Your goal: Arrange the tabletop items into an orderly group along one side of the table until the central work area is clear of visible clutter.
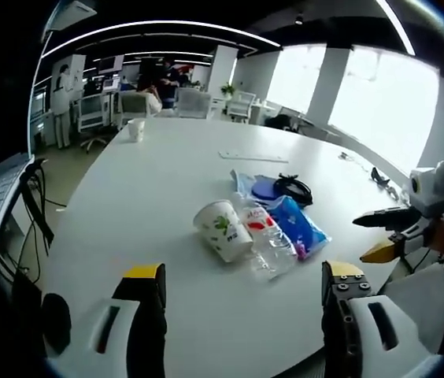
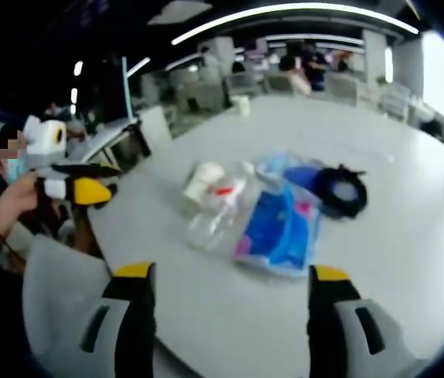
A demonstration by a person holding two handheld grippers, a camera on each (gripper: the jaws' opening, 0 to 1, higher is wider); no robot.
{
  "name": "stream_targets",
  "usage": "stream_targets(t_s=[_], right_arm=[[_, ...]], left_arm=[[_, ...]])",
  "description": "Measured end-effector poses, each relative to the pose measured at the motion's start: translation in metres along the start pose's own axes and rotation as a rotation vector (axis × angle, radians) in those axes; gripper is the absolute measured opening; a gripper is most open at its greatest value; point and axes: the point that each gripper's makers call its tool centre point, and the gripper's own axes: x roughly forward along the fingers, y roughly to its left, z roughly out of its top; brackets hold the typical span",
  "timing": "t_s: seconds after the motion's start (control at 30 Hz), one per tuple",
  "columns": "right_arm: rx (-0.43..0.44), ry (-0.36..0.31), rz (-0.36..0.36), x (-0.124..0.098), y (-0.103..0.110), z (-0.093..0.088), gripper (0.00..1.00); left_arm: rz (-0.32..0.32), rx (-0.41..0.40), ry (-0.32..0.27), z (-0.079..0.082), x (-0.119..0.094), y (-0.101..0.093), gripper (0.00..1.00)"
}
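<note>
Left gripper [image 1: 242, 295] hangs low over the near edge of the large white oval bench [image 1: 143, 205], jaws spread wide, nothing between them. Right gripper [image 2: 234, 295] likewise spread and empty over its own near edge; in the left gripper view it also shows at the right, off the bench edge, yellow-tipped jaws parted. Clutter sits in one loose heap near mid-bench, beyond both grippers. Nearest in the left gripper view: a white paper cup with green print [image 1: 223, 229], tipped on its side, mouth toward the near left. Touching it on the right, a clear crumpled plastic bottle with a red label [image 1: 267, 240], also lying flat. Just beside that, a blue glossy plastic packet [image 1: 301, 228] with a pink patch at its near end. Farther, a coiled black cable [image 1: 293, 188] next to a flat blue round piece [image 1: 265, 189], both partly on a clear wrapper. Far across the bench: a thin white strip [image 1: 253, 156] and a small white cup [image 1: 135, 129] near the far edge. Nothing grouped to a side yet, by my reading. Risks: the cup and bottle lie on their round sides and would likely roll if nudged rather than pinched; the packet looks slick and may slip from the jaws; the cable could drag the wrapper along.
</note>
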Motion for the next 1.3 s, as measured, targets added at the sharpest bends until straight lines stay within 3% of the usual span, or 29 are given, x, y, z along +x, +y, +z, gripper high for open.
stream_targets(t_s=[0.67, 0.9, 1.07, 1.3], right_arm=[[0.012, -0.02, 0.042, 0.026, 0.016, 0.023, 0.72], [0.025, -0.01, 0.06, 0.042, 0.025, 0.031, 0.7], [0.035, -0.007, 0.063, 0.053, 0.028, 0.037, 0.7], [0.037, 0.006, 0.074, 0.066, 0.032, 0.04, 0.69]], left_arm=[[-0.063, -0.006, -0.026, -0.001, 0.026, 0.011, 0.76], [-0.142, 0.02, -0.05, 0.002, 0.043, 0.008, 0.76], [-0.192, -0.02, -0.065, 0.005, 0.054, 0.005, 0.75], [-0.212, 0.023, -0.051, 0.005, 0.064, 0.012, 0.75]])
